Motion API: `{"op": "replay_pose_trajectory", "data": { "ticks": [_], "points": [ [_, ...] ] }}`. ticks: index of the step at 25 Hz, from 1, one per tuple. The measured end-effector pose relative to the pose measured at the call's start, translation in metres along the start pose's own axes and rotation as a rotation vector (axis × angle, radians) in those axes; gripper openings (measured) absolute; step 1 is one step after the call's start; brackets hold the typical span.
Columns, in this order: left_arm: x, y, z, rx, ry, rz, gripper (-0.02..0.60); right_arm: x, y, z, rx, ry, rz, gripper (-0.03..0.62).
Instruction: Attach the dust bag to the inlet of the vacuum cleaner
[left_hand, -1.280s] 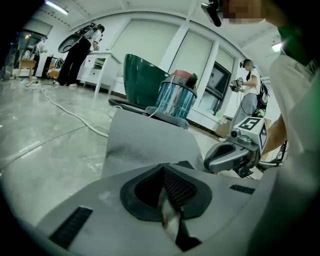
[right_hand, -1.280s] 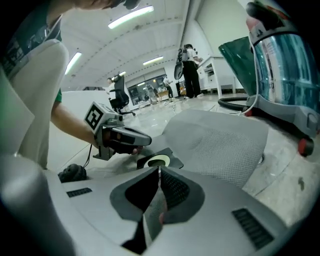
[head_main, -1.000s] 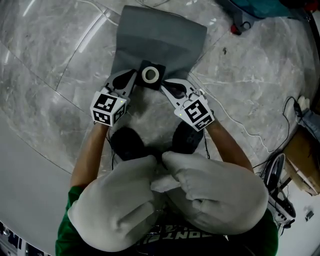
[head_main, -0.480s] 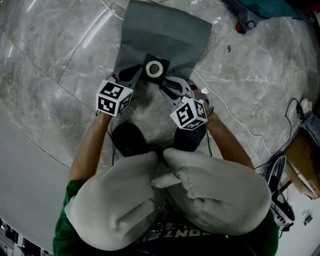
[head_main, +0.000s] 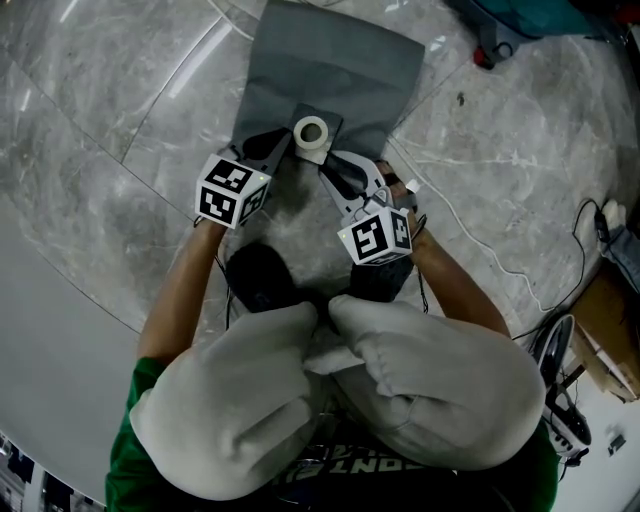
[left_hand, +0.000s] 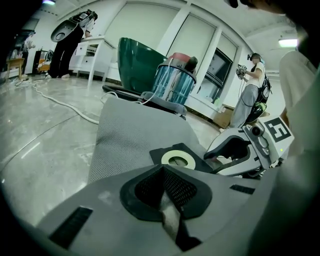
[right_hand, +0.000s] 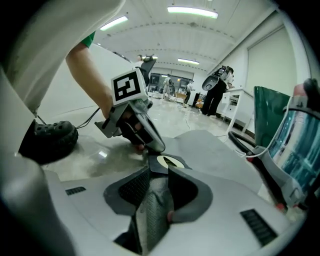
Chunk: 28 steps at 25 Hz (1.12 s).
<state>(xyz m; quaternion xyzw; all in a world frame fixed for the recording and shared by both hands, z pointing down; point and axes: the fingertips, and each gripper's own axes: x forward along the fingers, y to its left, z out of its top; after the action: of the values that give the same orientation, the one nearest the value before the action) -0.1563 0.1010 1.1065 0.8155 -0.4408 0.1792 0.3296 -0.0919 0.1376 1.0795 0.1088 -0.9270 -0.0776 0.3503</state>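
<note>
Not much to read here. The left cube (head_main: 233, 190) and right cube (head_main: 376, 236) only carry black-and-white square patterns, and the print on the shirt (head_main: 335, 468) is cut off at the frame edge, so I can't make a word out of it.

The bag (head_main: 320, 70) lies flat on the marble floor (head_main: 120, 120), with its black collar (left_hand: 202, 161) and pale ring (head_main: 312, 131) at the near end, right in front of the knees. The left claw (head_main: 287, 140) is pinched shut on the bag at the collar's left edge. The right claw (head_main: 326, 167) has just been opening and now stands wide at the collar's right edge. Some grey bag fabric shows between its pads, but they aren't pressing on it.

The vacuum (left_hand: 172, 82), a clear blue canister with a red top, sits past the bag's far edge, well apart from the collar.

Room to move: bare floor on both sides of the bag. In the left gripper view a white cable (left_hand: 65, 106) snakes across the floor left of it. A cardboard box (head_main: 610, 300) sits way off at the right edge of the head view.
</note>
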Motion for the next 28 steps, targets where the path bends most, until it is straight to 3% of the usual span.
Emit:
{"op": "replay_pose_trajectory", "data": {
  "ticks": [15,25,28],
  "points": [
    [0.001,-0.018,0.047,-0.047,-0.113,-0.095,0.0,0.008,-0.038,0.023,-0.093,-0.038,-0.121,0.063],
    [0.015,-0.032,0.084,0.08,-0.136,-0.15,0.0,0.027,-0.069,0.03,-0.151,0.005,-0.171,0.047],
    [0.015,-0.034,0.096,0.167,-0.133,-0.151,0.0,0.026,-0.08,0.034,-0.126,-0.01,-0.178,0.031]
  ]
}}
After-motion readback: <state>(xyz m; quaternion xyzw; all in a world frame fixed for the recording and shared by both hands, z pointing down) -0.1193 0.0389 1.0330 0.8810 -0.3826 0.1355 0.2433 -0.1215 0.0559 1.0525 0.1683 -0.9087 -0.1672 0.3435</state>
